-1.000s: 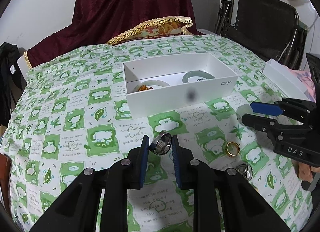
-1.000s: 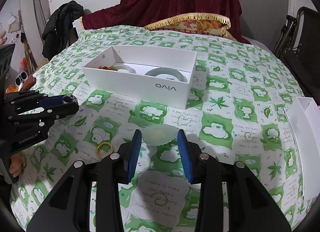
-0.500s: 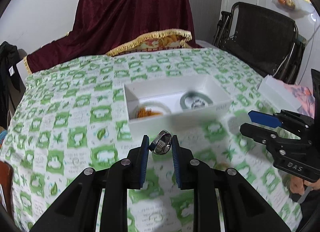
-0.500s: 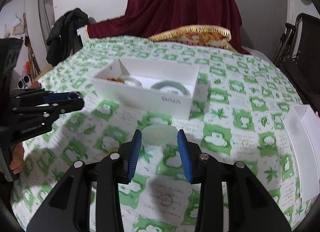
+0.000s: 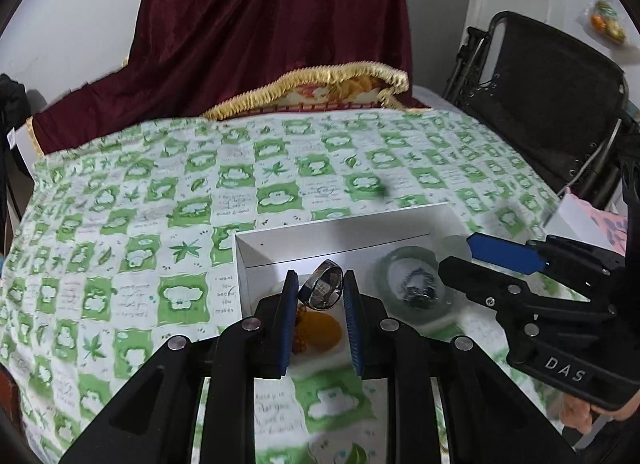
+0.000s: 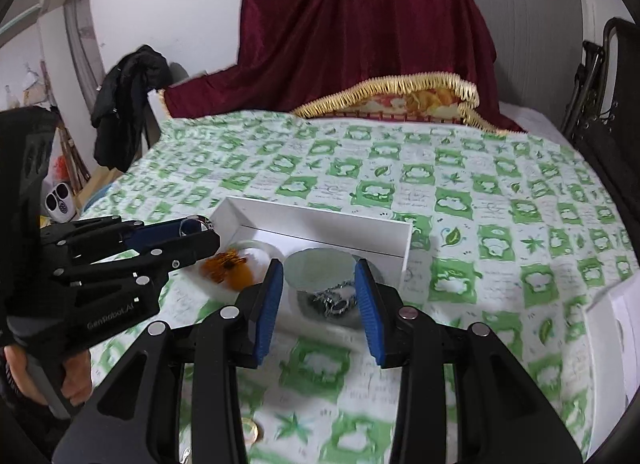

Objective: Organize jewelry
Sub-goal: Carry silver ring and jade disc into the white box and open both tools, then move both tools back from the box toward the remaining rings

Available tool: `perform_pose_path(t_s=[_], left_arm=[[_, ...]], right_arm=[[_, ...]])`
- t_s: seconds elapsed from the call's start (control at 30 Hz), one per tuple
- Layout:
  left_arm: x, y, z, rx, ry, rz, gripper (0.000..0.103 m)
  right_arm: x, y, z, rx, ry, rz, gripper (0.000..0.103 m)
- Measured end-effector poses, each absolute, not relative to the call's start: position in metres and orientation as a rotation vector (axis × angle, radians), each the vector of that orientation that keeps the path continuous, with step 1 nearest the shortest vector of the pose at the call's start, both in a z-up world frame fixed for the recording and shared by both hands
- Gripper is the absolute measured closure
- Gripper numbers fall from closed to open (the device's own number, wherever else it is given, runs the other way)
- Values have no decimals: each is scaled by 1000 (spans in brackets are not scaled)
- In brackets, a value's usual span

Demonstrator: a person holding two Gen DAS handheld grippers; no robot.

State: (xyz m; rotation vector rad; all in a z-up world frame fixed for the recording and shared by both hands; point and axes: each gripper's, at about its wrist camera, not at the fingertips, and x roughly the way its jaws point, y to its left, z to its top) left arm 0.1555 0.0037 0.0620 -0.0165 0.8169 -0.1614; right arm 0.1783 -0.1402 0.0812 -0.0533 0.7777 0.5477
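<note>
1. Left gripper (image 5: 321,290): blue pads clamped on a steel ring (image 5: 322,290), ring tilted, held in the air over the left half of the white box (image 5: 336,229).
2. Right gripper (image 6: 320,288): pads pinching a pale translucent disc (image 6: 320,272) by its edges, over the right half of the box (image 6: 320,223).
3. Box sits on the green-and-white checked cloth (image 5: 160,223). Inside, left: a pale bangle with an orange bead piece (image 5: 320,330) in it. Inside, right: a greenish bangle (image 5: 412,260) ringing a dark silver chain item (image 5: 418,290).
4. In the right view, the same chain item (image 6: 336,300) shows directly below the disc; bead piece (image 6: 228,268) lies just beside the left gripper's tip (image 6: 192,229).
5. Gold ring (image 6: 250,430) lies on the cloth outside the box, near the bottom edge of the right view, partly behind the right gripper's body.
6. Second white box (image 6: 612,324) at the cloth's right edge, well apart.
</note>
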Motion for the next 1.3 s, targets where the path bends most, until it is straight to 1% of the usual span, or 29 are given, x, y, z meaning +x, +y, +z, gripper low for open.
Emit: perform_pose_path(t_s=[0.1, 0.17, 0.2, 0.23, 0.27, 0.3, 0.33, 0.37, 0.43, 0.47, 0.5, 0.53, 0.57, 0.6, 0.63, 0.67, 0.73, 0.8, 0.87, 0.97, 1.17, 1.3], left_arm=[[164, 7, 49, -32, 846, -154, 80], [167, 9, 44, -30, 851, -145, 79], [167, 9, 43, -31, 853, -143, 75], [167, 10, 42, -34, 850, -144, 68], [166, 10, 43, -36, 843, -146, 65], [164, 10, 45, -40, 832, -151, 59], [163, 10, 47, -39, 823, -147, 51], [161, 10, 50, -36, 810, -138, 48], [155, 10, 57, -33, 778, -126, 36], [152, 11, 60, -37, 766, -128, 33], [148, 12, 63, -43, 753, -131, 27], [144, 13, 67, -50, 735, -130, 20], [139, 15, 69, -52, 718, -123, 16], [135, 16, 72, -53, 701, -116, 9], [129, 19, 75, -54, 677, -106, 5], [124, 21, 76, -55, 664, -99, 4], [114, 25, 77, -57, 649, -87, 4], [107, 28, 74, -61, 649, -80, 4], [100, 31, 68, -70, 664, -65, 3], [89, 28, 56, -74, 717, -90, 4], [59, 12, 39, -9, 777, -95, 3], [50, 8, 20, 14, 864, -94, 3]], right_arm=[[193, -135, 68, -56, 817, 527, 67], [198, -133, 61, -57, 836, 520, 67], [200, -132, 57, -62, 842, 513, 67], [202, -131, 54, -71, 846, 502, 67], [204, -130, 52, -77, 849, 496, 67], [205, -131, 50, -76, 850, 494, 67], [205, -131, 49, -65, 847, 497, 67], [205, -132, 49, -58, 846, 501, 67], [204, -134, 52, -45, 834, 510, 67], [202, -135, 54, -42, 823, 508, 67], [201, -137, 56, -36, 813, 506, 66], [200, -138, 59, -28, 803, 507, 62], [197, -141, 62, -13, 786, 509, 58], [194, -144, 66, -2, 768, 507, 49], [191, -147, 70, 8, 746, 499, 40], [186, -151, 74, 18, 714, 484, 35], [177, -160, 81, 36, 665, 466, 15], [166, -172, 88, 79, 605, 466, 7], [155, -183, 91, 117, 573, 466, 5], [144, -192, 88, 136, 583, 491, 5], [116, -186, 69, 26, 633, 505, 5], [100, -178, 52, -60, 695, 504, 5]])
